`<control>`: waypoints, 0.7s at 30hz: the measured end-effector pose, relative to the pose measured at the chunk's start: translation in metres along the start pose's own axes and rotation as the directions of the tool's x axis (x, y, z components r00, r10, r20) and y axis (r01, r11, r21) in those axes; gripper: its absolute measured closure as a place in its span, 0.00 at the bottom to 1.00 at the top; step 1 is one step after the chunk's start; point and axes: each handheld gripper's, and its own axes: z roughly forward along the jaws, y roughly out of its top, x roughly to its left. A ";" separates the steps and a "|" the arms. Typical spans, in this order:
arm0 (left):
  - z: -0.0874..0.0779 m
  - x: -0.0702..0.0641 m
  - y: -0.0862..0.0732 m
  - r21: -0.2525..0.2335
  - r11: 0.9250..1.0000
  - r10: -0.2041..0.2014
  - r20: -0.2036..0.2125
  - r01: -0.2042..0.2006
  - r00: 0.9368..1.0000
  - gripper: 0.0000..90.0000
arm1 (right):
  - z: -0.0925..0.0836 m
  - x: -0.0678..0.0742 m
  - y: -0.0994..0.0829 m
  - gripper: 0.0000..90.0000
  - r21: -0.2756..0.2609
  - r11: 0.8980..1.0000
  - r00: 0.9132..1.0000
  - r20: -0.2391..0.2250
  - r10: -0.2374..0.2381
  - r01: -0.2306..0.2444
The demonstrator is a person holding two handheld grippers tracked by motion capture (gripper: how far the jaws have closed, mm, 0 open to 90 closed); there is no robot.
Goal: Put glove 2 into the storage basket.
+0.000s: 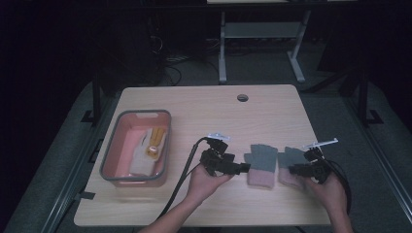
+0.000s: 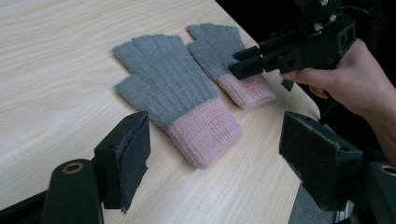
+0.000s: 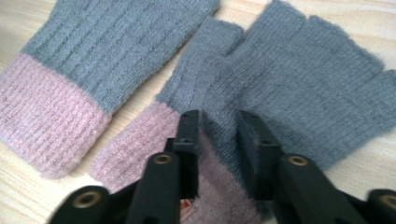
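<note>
Two grey fingerless gloves with pink cuffs lie side by side on the wooden table (image 1: 204,116). The left glove (image 1: 262,162) (image 2: 173,88) (image 3: 79,70) lies flat with its cuff toward the person. My left gripper (image 1: 245,168) (image 2: 219,140) is open, its jaws spread wide just short of that cuff and touching nothing. My right gripper (image 1: 293,170) (image 2: 238,63) (image 3: 219,126) is shut on the right glove (image 1: 289,156) (image 2: 219,46) (image 3: 299,84), pinching a raised fold of knit where grey meets pink.
A pink bin with a grey rim (image 1: 109,150) stands at the table's left and holds a pale cloth item and a yellow object (image 1: 154,141). A round cable hole (image 1: 242,97) is near the far edge. The right glove lies close to the table's right edge.
</note>
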 end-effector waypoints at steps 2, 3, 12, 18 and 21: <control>0.002 -0.001 -0.001 0.003 1.000 0.000 0.003 0.000 1.000 0.28 | 0.000 -0.001 0.000 0.85 0.004 1.000 1.000 -0.007 0.004 -0.004; 0.003 -0.001 -0.001 0.001 1.000 -0.001 0.005 0.001 1.000 0.28 | -0.001 -0.001 0.000 0.86 0.006 1.000 1.000 -0.008 0.007 -0.007; 0.003 0.002 0.000 -0.005 1.000 -0.003 -0.002 0.003 1.000 0.28 | -0.007 -0.002 -0.001 0.91 -0.024 0.999 0.999 -0.014 0.035 -0.036; -0.002 0.007 -0.002 -0.015 1.000 -0.011 -0.011 0.011 1.000 0.28 | -0.024 0.004 -0.001 0.91 -0.082 0.996 0.999 -0.034 0.016 -0.019; -0.004 0.008 -0.001 -0.025 1.000 -0.017 -0.017 0.016 1.000 0.28 | -0.030 0.013 0.003 0.91 -0.109 0.994 0.998 -0.061 -0.016 0.009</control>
